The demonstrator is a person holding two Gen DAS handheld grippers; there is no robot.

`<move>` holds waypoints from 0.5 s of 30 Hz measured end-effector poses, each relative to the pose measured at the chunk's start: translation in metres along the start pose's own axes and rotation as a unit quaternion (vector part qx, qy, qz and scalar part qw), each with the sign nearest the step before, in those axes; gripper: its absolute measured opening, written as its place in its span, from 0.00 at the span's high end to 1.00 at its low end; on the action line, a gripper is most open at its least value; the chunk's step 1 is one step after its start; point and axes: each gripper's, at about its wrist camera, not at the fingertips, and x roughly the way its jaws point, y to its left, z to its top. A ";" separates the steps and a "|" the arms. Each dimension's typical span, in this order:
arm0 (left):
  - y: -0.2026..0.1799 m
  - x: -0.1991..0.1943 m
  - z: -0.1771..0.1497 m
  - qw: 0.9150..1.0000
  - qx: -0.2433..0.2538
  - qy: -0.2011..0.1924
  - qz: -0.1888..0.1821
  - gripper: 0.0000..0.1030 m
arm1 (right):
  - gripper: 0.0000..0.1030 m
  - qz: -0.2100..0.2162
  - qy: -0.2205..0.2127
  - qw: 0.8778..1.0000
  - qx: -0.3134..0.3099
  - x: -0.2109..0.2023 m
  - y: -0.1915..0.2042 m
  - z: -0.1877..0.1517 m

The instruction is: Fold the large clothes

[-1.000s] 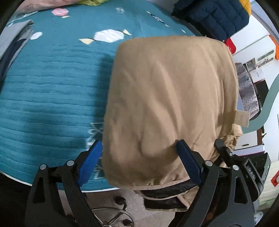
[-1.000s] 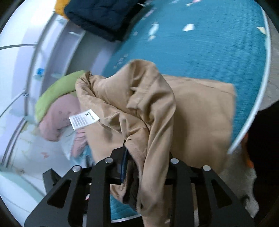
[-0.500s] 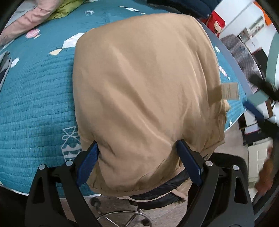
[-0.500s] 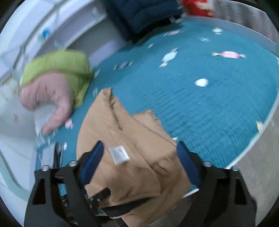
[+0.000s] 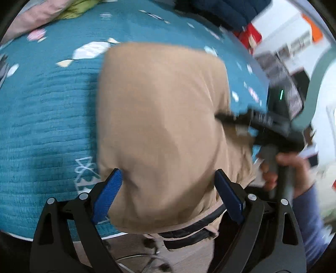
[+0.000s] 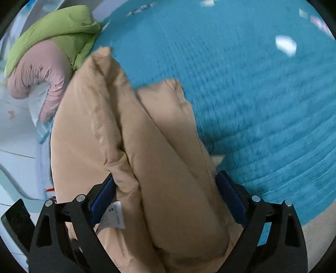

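A tan padded jacket [image 5: 163, 126] lies folded at the near edge of a teal quilted bed [image 5: 46, 117], its dark lining hanging over the edge. My left gripper [image 5: 168, 195] is open, its blue pads either side of the jacket's near end. My right gripper [image 6: 166, 201] is open too, its jaws around the bunched tan folds [image 6: 151, 151]; a white care label [image 6: 114, 216] shows by its left pad. The right gripper and the hand holding it show in the left wrist view [image 5: 273, 134] at the jacket's right side.
A green and pink bundle of bedding [image 6: 48, 50] lies at the bed's far left. A dark blue jacket [image 5: 226, 12] lies at the far end. A chair base [image 5: 147, 258] stands on the floor below the bed edge. Furniture stands to the right.
The right gripper let go of the tan fabric, opened and swung around; it now straddles the jacket's folds from the right side. The left gripper stays open at the near end.
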 end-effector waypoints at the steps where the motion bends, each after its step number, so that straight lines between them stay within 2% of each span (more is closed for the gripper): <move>1: 0.007 -0.003 0.003 1.000 -0.011 -0.006 -0.004 0.13 | 0.12 0.011 0.004 1.000 0.007 0.002 -0.004 0.000; 5: 0.035 0.000 0.012 0.999 -0.045 -0.005 0.013 0.13 | 0.11 0.037 0.007 0.999 0.017 0.007 -0.013 -0.002; 8: 0.055 0.013 0.012 0.996 -0.092 0.008 -0.013 0.13 | 0.12 0.054 0.018 0.998 0.018 0.009 -0.007 -0.003; 12: 0.060 0.028 0.010 0.993 -0.110 0.015 -0.032 0.10 | 0.12 0.082 0.021 0.996 0.038 0.011 -0.010 -0.002; 15: 0.065 0.033 0.013 0.990 -0.131 0.024 -0.052 0.10 | 0.12 0.084 0.016 0.995 0.041 0.012 -0.013 -0.004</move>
